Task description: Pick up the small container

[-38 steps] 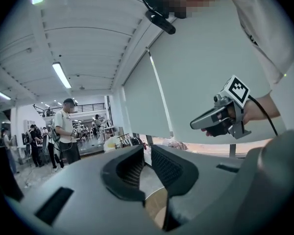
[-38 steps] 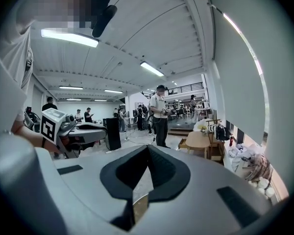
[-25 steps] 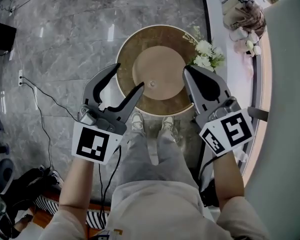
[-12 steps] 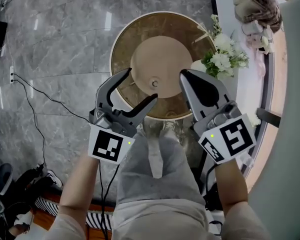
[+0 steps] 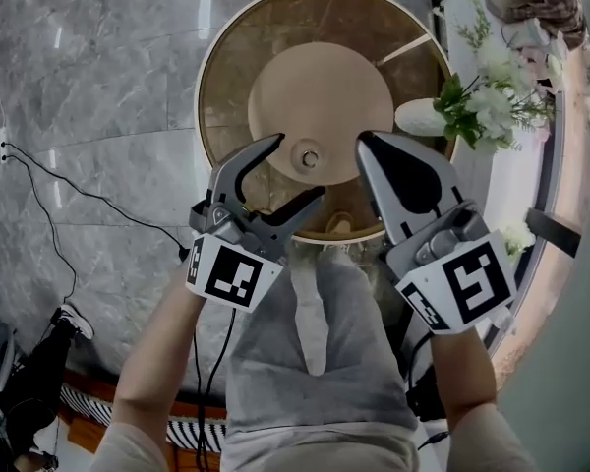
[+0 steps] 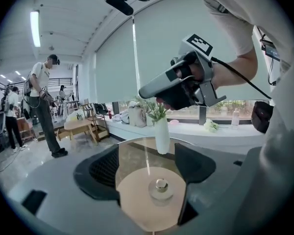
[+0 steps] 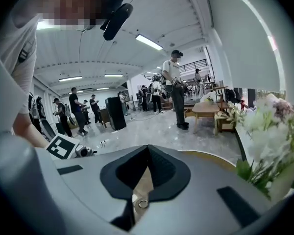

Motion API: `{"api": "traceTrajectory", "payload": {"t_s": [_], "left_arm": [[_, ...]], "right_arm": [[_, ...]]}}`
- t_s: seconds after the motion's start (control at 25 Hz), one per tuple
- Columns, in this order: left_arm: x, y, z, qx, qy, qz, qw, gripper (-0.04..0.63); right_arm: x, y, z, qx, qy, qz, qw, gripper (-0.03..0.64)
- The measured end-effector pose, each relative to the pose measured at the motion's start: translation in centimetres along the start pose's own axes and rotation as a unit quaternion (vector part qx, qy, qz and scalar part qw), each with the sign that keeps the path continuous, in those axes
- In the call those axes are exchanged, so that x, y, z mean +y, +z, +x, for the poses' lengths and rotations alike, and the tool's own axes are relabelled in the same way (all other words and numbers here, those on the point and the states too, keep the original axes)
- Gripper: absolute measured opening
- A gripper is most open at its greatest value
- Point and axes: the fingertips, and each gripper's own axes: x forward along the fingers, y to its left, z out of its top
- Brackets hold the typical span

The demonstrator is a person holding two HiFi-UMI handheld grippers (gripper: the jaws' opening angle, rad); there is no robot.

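Container [image 5: 310, 158] at the centre of the round table [image 5: 226, 77], small and round, upright with its shiny knob pointing up, no long side visible from above. Left gripper [image 5: 297, 168] hangs over it from the near side, jaws opening wide, container between the tips and untouched. Right gripper [image 5: 366, 142] is just right of it, jaws pressed together, empty.

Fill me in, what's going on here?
A person holds a gripper in each hand over a round glass table. The left gripper is opening its jaws, and the small container at the table's middle lines up between them, not yet gripped. The right gripper is shut and empty beside it. A white vase stands near the table's edge.
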Motion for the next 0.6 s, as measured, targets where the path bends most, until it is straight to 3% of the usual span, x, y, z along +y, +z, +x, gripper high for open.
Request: {"api": "traceTrajectory", "payload": {"t_s": [0.28, 0.6], "left_arm": [[-2.4, -6.9, 2.7, 0.01, -0.028, -0.023, 0.9993, 0.339], [-3.6, -12.4, 5.7, 0.023, -0.026, -0.045, 0.9984, 0.345]], "right_arm": [[-0.2, -6.1, 2.0, 0.017, 0.007, 0.015, 1.0, 0.006], [-0.1, -10.9, 3.9, 0.031, 0.027, 0.018, 0.999, 0.006]]}}
